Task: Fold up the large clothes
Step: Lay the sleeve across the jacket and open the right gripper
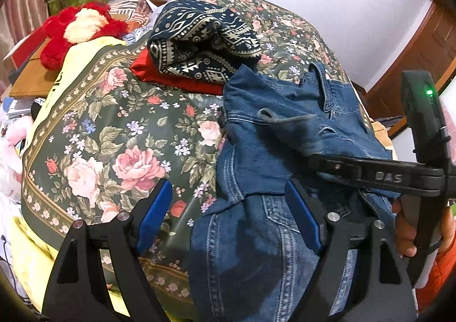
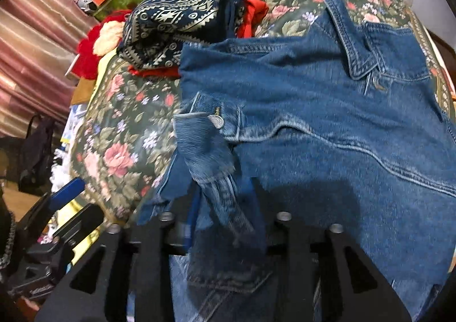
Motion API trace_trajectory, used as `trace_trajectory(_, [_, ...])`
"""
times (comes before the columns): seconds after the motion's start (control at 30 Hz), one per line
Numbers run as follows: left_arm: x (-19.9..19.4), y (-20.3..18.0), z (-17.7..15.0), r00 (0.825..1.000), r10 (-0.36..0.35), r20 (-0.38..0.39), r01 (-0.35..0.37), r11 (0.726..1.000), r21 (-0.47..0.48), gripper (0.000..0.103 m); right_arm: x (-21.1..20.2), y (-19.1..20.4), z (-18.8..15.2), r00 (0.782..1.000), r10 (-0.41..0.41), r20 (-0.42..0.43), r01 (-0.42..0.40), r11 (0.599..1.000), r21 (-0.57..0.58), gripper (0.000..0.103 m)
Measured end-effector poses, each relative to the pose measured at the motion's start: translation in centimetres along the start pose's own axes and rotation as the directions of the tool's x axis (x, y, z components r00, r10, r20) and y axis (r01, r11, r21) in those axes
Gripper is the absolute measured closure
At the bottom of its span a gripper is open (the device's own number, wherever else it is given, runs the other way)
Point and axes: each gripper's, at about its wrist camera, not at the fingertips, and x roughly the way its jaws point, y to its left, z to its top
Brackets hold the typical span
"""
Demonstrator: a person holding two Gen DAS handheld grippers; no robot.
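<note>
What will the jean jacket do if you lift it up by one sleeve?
The jacket will probably sag and hang, since its sleeve already droops in folds. It likely feels heavy: the denim looks thick, with stout seams. It shouldn't slip much, since the weave looks rough.

A red plush toy (image 1: 77, 28) lies beside striped curtains (image 2: 31, 45) — shelf clutter beyond.

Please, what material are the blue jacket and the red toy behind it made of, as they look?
The blue jacket looks like denim: faded blue twill, pale double stitching, a metal button, a frayed cuff. The red toy seems plush, with shaggy red and cream pile; the fibre itself cannot be told.
</note>
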Motion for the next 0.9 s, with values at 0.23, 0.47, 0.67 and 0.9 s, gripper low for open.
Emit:
trace_trajectory(0.23, [0.6,-1.6,0.7,0.997,-0.068,-0.022,0.067,0.998,-0.018,0.022,-6.3,-1.9,0.0,0.987,-0.020,0.161,0.018,1.000,0.018,0.058])
trace_trajectory(0.47, [3.8,-2.7,0.9,0.968,-0.218,-0.126,0.201,0.970,-0.137,0.022,-13.2,-6.5,-1.3,0.925,-0.142,0.353,0.120,0.989,0.082,0.037])
trace_trajectory(0.67, [6.8,-4.0,1.1,0.904,-0.377,-0.202,0.328,0.914,-0.238,0.022,-15.2,-12.6,-4.0,0.892,-0.279,0.356,0.216,0.954,0.208,0.036])
trace_trajectory(0.9, [10.3,-4.8,2.0,0.882,-0.412,-0.231,0.330,0.887,-0.322,0.024,-14.7,-19.5,-8.0,0.912,-0.312,0.267,0.195,0.901,0.388,0.036])
